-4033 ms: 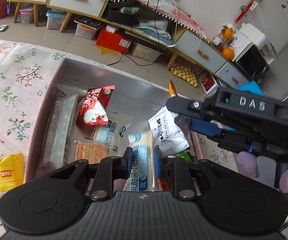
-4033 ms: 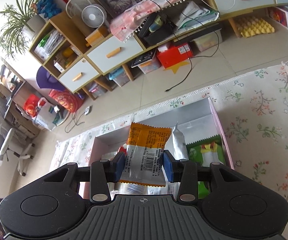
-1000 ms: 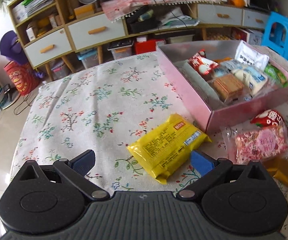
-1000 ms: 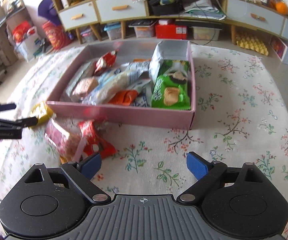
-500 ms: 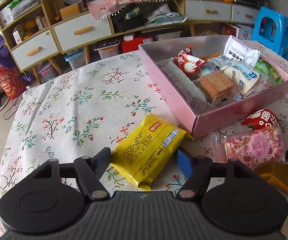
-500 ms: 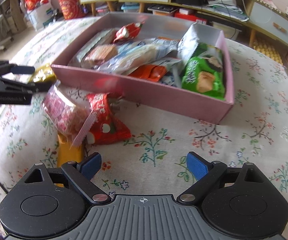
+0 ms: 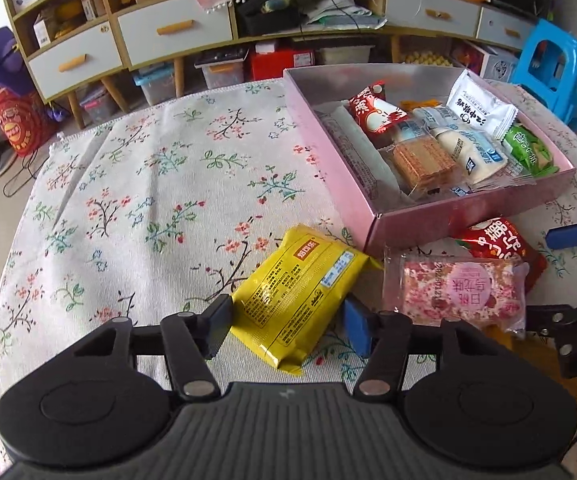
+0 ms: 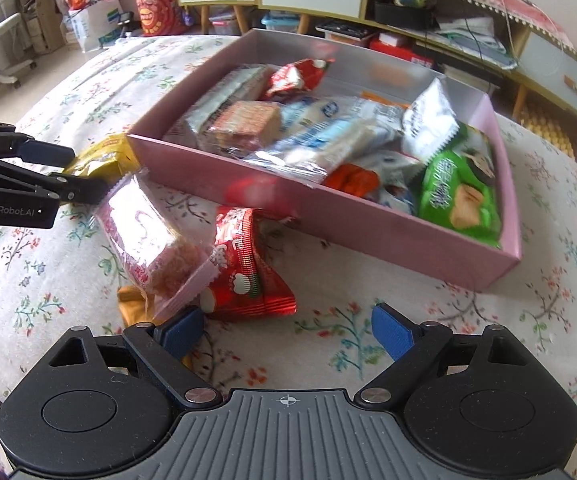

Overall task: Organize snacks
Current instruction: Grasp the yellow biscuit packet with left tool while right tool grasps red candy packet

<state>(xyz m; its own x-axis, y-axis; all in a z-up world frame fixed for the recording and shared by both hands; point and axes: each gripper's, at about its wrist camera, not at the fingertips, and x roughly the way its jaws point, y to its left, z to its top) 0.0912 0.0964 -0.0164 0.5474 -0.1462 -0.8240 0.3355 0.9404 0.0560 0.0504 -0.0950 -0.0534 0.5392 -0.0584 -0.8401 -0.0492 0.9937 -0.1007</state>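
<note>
both claws are matte black with ribbed grey housings, silver pivot screws and blue finger pads (image 7: 355, 328); one side reads "genrobot.ai".

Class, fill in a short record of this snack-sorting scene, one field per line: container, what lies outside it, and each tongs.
container: pink box, holding several snacks
outside box: yellow packet, pink packet, red packet, all on the floral cloth
left tongs: closing, yellow packet between the jaws
right tongs: open, nothing between the jaws, near the red packet
</note>
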